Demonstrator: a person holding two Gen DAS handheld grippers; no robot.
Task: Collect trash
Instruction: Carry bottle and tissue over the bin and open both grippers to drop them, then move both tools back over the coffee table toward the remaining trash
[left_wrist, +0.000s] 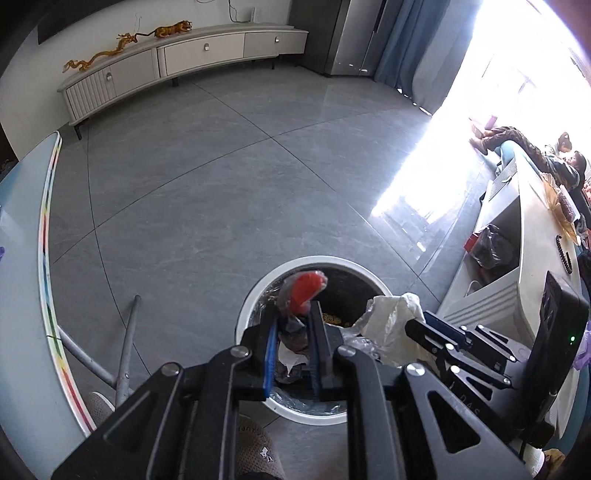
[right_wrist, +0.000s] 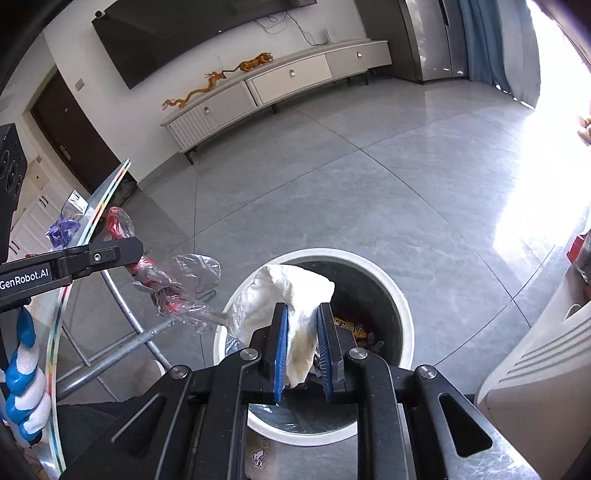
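Your way down into the bin (right_wrist: 400, 314) is open — table edge (right_wrist: 55, 332) and metal legs (right_wrist: 122, 343) crowd the lower left.

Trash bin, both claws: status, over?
Left claw shut on red-and-clear wrapper. Right claw shut on white crumpled bag. Both above the open trash bin. Nothing blocking the drop.
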